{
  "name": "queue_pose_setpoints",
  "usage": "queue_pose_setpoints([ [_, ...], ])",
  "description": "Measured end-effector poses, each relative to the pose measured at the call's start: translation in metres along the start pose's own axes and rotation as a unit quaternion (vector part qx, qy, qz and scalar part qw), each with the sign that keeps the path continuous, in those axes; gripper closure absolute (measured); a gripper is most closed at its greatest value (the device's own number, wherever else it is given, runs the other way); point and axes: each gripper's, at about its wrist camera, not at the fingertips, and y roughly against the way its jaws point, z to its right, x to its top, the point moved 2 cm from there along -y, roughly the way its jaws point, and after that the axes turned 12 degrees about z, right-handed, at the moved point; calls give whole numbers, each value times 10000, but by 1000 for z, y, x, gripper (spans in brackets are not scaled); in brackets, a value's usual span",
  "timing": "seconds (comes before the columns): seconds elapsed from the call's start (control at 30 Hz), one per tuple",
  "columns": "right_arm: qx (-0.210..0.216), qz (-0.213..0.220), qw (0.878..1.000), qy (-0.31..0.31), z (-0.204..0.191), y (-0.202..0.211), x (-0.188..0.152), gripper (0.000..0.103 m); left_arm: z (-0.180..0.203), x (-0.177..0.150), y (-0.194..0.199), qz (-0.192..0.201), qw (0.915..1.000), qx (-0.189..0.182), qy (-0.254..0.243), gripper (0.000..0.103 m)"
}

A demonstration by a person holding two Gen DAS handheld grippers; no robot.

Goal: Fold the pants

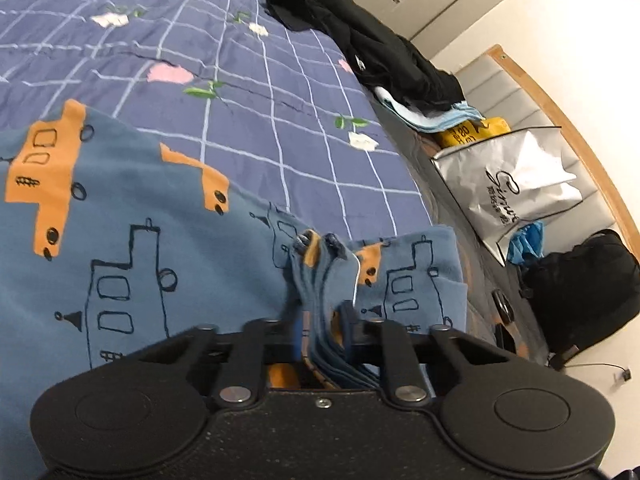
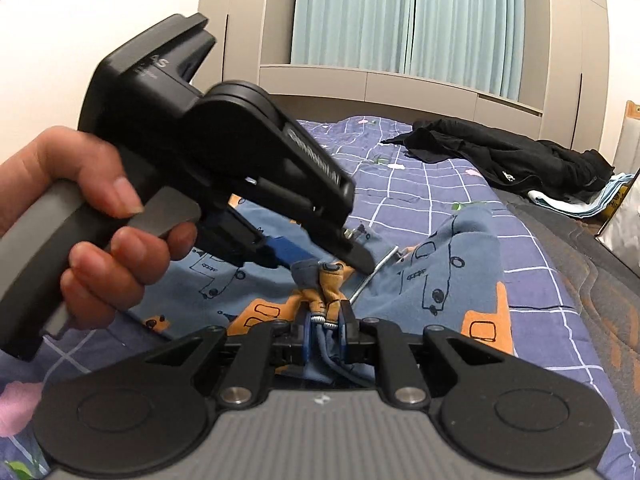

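Note:
The pants (image 1: 132,216) are blue with orange and outlined house prints and lie on the bed. In the left wrist view my left gripper (image 1: 320,320) is shut on a bunched edge of the pants. In the right wrist view my right gripper (image 2: 324,328) is shut on a gathered blue and orange fold of the pants (image 2: 440,264). The left gripper (image 2: 320,260), held by a hand, pinches the same bunch just beyond the right one. The two grippers are very close together.
The bed cover (image 1: 240,60) is purple with a white grid and flowers. Black clothes (image 1: 380,48) and light blue cloth lie at the bed's far edge. A silver bag (image 1: 516,184) and black bag (image 1: 584,288) sit beside the bed. Curtains (image 2: 408,12) stand behind.

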Motion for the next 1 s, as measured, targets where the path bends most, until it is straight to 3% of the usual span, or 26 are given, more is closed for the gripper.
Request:
queue_pose_setpoints([
  [0.3, -67, 222, 9994, 251, -13, 14, 13, 89, 26, 10, 40, 683, 9956, -169, -612, 92],
  [0.47, 53, 387, 9988, 287, -25, 22, 30, 89, 22, 21, 70, 941, 9928, -119, -728, 92],
  [0.73, 634, 503, 9959, 408, -66, 20, 50, 89, -9, 33, 122, 1262, 9868, 299, -970, 92],
  [1.0, 1063, 55, 9932, 479, -107, 0, 38, 89, -54, 23, 130, 1140, 9859, 689, -1014, 92],
])
